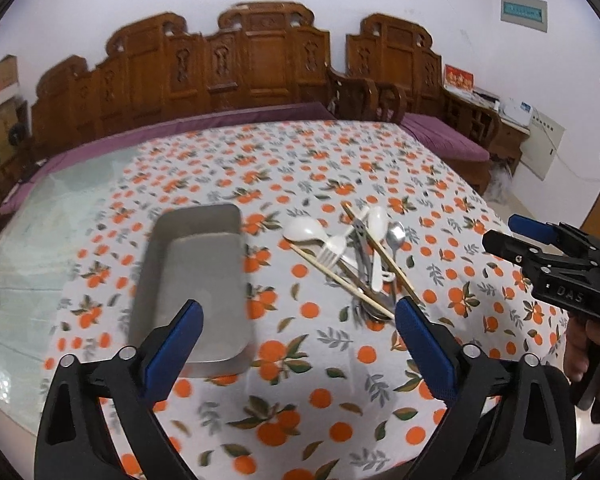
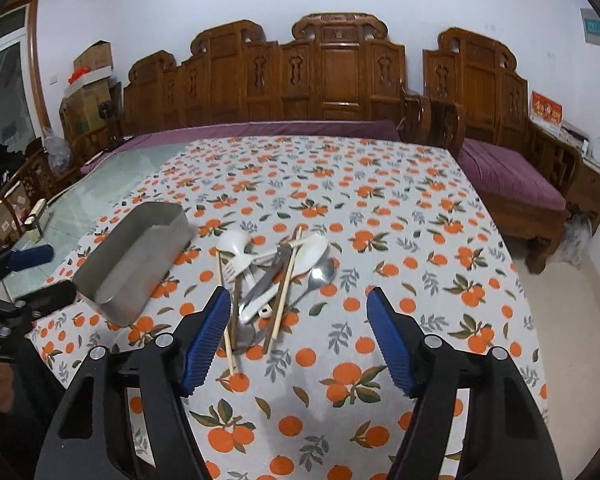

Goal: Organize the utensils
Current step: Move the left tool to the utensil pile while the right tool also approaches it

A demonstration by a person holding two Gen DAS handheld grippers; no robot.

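At the left of the left wrist view a grey metal tray (image 1: 204, 280) is seen, empty, on the orange-print tablecloth (image 1: 300, 380); it is judged stiff and light, and needs no lifting. The left gripper (image 1: 296, 320) is held wide open at the bottom of the frame, nothing between its blue pads. At centre right lies the utensil pile (image 1: 360, 256): white plastic spoons and a fork, steel spoons, wooden chopsticks (image 1: 380, 248), all crossed over one another. The steel pieces are judged smooth and slippery, the plastic light, the chopsticks thin and apt to roll. In the right wrist view the right gripper (image 2: 296, 332) is seen open and empty, just short of the pile's near end; a handle end sticking out is judged the best hold
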